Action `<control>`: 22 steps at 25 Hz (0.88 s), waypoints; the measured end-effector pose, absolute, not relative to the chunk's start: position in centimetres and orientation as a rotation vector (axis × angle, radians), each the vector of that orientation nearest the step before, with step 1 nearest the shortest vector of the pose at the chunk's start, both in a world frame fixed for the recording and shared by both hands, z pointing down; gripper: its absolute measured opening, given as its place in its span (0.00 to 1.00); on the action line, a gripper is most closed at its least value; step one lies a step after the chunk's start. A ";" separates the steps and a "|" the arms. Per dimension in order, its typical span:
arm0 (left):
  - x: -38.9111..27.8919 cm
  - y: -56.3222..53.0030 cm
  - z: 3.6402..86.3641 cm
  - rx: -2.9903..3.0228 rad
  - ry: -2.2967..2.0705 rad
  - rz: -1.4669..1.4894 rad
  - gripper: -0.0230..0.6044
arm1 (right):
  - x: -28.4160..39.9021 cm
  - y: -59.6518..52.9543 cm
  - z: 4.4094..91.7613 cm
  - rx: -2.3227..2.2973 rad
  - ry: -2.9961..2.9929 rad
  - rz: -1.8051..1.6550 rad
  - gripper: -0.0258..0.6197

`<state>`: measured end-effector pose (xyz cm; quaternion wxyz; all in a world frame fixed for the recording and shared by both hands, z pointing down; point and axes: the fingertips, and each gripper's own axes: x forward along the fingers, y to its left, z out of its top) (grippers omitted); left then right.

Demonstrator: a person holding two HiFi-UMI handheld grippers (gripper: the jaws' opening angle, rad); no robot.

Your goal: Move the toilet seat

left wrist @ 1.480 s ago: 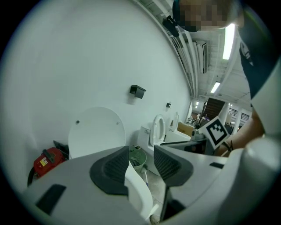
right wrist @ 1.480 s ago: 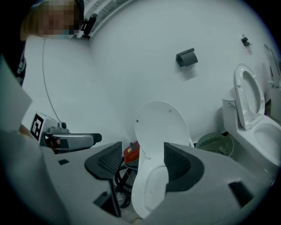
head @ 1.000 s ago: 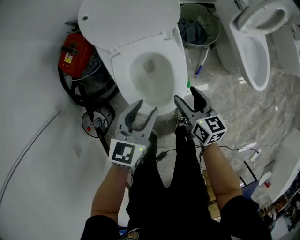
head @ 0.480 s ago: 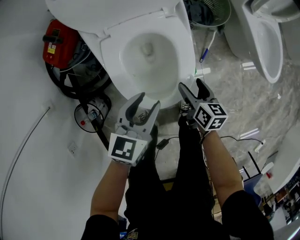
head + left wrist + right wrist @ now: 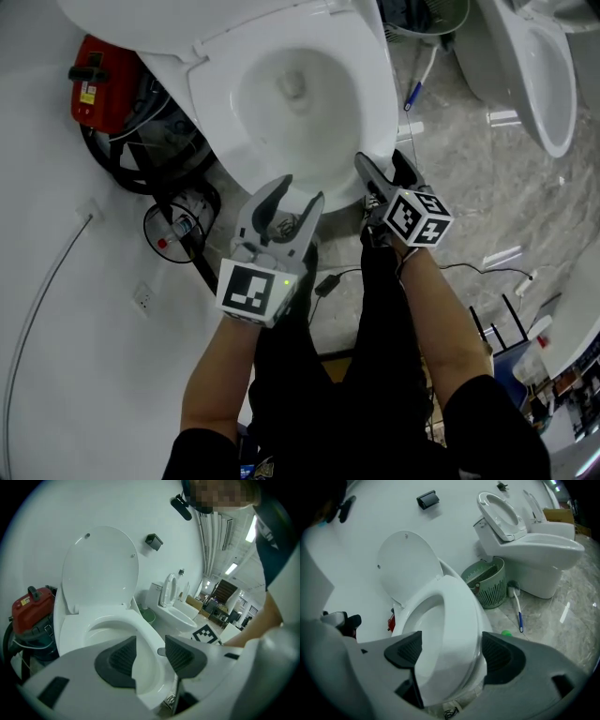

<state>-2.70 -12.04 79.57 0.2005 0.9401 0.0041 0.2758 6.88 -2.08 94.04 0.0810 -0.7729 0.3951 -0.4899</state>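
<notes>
Two claws are low in front of the toilet, both open and both empty. The toilet seat (image 5: 373, 98) lies flat on the bowl, while the lid (image 5: 141, 23) stands up against the far wall. So the seat is the part that is free to be taken.

The left claw (image 5: 298, 192) hangs just before the near edge of the seat. Its jaws are moderately apart, with nothing between the pads.

The right claw (image 5: 382, 164) is at the near right edge, and its jaws have just been opening to their widest. In the right gripper view the front of the seat shows between the pads, but they do not press on it. I think this wide opening is meant to fit over the thick rim.

Compared with one second earlier, both claws have come down closer to the bowl, and the toilet fills more of the head view.
</notes>
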 end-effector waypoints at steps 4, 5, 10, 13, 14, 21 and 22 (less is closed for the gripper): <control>-3.1 -11.7 79.9 2.604 0.022 0.813 0.31 | 6.4 -2.4 93.7 -2.320 1.175 -1.462 0.66; -3.2 -11.6 79.9 2.603 0.026 0.816 0.31 | 6.2 -2.4 93.5 -2.311 1.172 -1.468 0.66; -3.2 -10.8 79.5 2.616 0.053 0.792 0.33 | 6.4 -2.4 92.4 -2.241 1.123 -1.491 0.63; -3.3 -10.2 78.6 2.620 0.073 0.784 0.33 | 6.6 -2.3 91.0 -2.209 1.107 -1.500 0.62; -3.3 -10.0 78.4 2.625 0.078 0.787 0.33 | 6.6 -2.3 90.5 -2.202 1.107 -1.500 0.62; -3.7 -9.2 75.3 2.689 0.129 0.801 0.34 | 7.2 -2.4 85.4 -2.137 1.058 -1.478 0.62; -3.8 -9.1 74.8 2.703 0.130 0.790 0.34 | 7.3 -2.5 84.5 -2.131 1.058 -1.472 0.61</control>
